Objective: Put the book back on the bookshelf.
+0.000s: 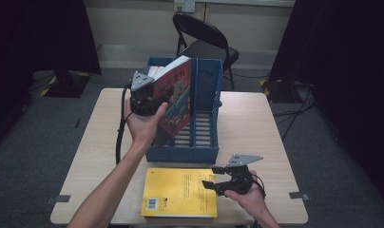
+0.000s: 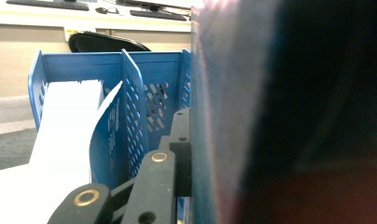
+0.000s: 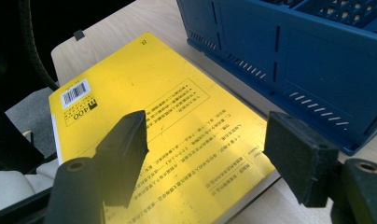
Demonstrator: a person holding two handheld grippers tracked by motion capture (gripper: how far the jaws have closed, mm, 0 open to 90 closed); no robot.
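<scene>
While tilted, the red book (image 1: 177, 97) sits between left jaws.

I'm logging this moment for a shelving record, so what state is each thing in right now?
Red book: held tilted over the blue file rack, not yet seated.
Left gripper: shut on the red book.
Blue file rack: upright on the table, white papers in one slot.
Yellow book: lying flat, back cover up.
Right gripper: open above the yellow book, fingers apart.
Folding chair: unfolded, empty.
</scene>
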